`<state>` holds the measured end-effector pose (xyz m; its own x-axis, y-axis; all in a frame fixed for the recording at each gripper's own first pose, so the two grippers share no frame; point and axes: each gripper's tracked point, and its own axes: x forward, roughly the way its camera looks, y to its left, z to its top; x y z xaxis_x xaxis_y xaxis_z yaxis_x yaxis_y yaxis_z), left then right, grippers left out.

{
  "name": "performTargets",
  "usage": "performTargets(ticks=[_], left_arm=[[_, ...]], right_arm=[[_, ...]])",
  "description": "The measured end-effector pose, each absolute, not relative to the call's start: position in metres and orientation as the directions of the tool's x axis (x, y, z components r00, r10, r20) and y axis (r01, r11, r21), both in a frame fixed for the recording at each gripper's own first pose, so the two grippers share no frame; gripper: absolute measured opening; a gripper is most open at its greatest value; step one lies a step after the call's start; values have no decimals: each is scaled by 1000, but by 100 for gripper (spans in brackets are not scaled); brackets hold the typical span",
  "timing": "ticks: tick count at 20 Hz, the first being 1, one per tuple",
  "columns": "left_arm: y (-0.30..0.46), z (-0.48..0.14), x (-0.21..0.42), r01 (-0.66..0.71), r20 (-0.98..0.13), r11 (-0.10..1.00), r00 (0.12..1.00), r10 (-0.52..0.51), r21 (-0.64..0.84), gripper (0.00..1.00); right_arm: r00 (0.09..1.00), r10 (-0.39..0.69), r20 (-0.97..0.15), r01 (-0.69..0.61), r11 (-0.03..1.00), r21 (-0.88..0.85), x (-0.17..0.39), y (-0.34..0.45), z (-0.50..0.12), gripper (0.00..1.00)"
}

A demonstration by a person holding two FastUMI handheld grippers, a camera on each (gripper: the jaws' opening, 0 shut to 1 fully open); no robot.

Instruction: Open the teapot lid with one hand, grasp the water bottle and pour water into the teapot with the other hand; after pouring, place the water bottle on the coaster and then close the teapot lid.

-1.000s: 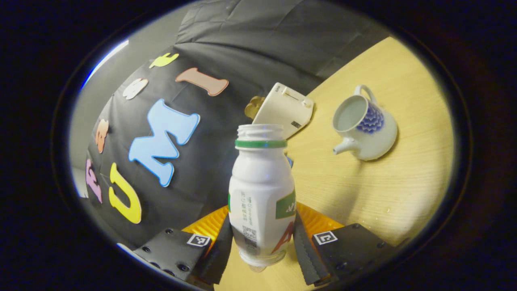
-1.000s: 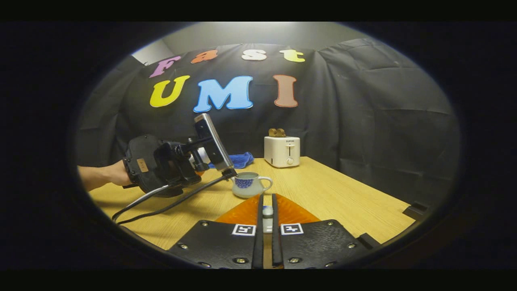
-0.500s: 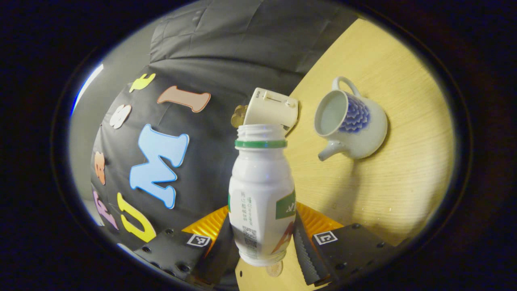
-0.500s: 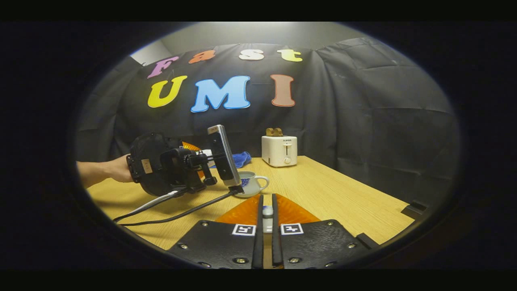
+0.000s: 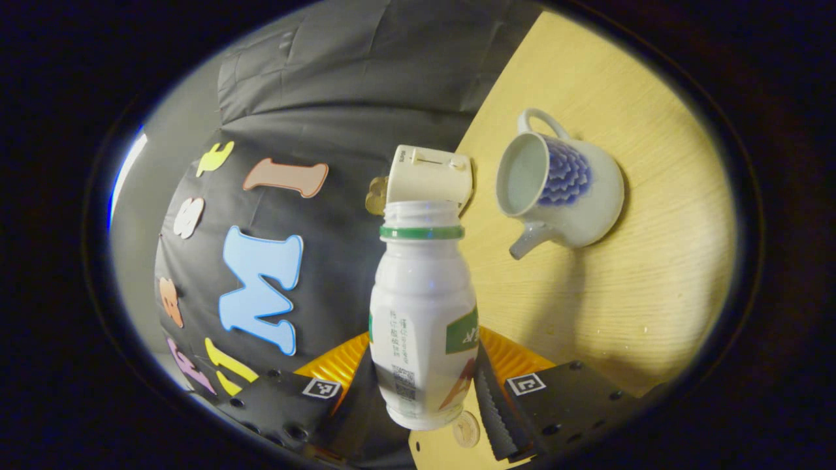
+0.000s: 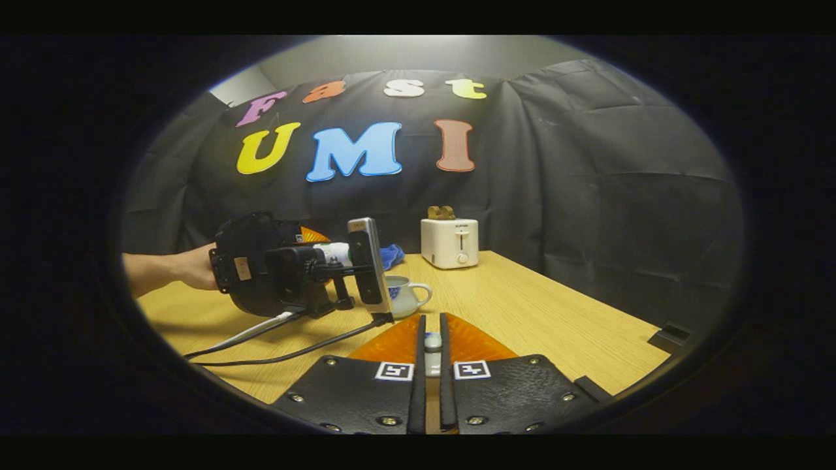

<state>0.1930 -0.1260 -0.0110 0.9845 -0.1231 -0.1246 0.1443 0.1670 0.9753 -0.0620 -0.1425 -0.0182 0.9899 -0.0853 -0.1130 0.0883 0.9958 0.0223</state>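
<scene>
- Left tongs (image 5: 428,382) clamp the white plastic water bottle with a green neck ring (image 5: 422,313), one finger on each side of its lower body; cap off, mouth pointing away from the camera.
- In the right gripper view the same left tongs (image 6: 307,258), held by a person's hand (image 6: 192,267), carry the bottle about level, just left of the teapot.
- Right tongs (image 6: 431,372) are closed nearly flat on a small pale knob, judged to be the teapot lid (image 6: 432,343), held near and clear of the pot.
- White ceramic teapot with a blue scale pattern (image 5: 562,189) stands lidless on the light wooden counter (image 5: 653,274), right of the bottle mouth, spout toward the bottle.
- White toaster (image 5: 428,176) sits far behind the bottle; a small round gold coaster (image 5: 466,431) peeks out under the bottle base.
- Change over the last second: the bottle has rolled further toward horizontal and closed in on the pot, which sits larger and nearer the mouth.
- Meaning: lid step done, pour approach under way; no water seen leaving yet.
- Right tongs and lid look unmoved across the frames.
- Mouth is not over the pot opening yet; tipping further now risks a spill on the counter.
</scene>
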Motion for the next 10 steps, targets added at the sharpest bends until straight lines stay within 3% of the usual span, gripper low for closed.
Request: performTargets(ticks=[1,4,5,6,9,10], left_arm=[[-127,-11,192,147,-128,157,984,-125,977,84],[-130,-11,190,147,-133,110,983,-129,983,84],[-131,-11,190,144,-132,92,983,-129,985,84],[-131,-11,190,143,-132,75,983,-130,987,84],[-133,-10,189,150,-143,36,980,-136,988,84],[-134,-8,189,142,-139,16,981,-138,990,77]], right_arm=[[989,-86,-118,89,996,23,-62,-143,-19,8],[990,-84,-117,88,996,30,-62,-143,-19,8],[990,-84,-117,88,996,27,-62,-143,-18,0],[990,-83,-117,87,996,25,-62,-143,-19,8],[989,-84,-118,88,996,28,-61,-145,-18,8],[990,-84,-116,89,996,31,-61,-145,-19,8]])
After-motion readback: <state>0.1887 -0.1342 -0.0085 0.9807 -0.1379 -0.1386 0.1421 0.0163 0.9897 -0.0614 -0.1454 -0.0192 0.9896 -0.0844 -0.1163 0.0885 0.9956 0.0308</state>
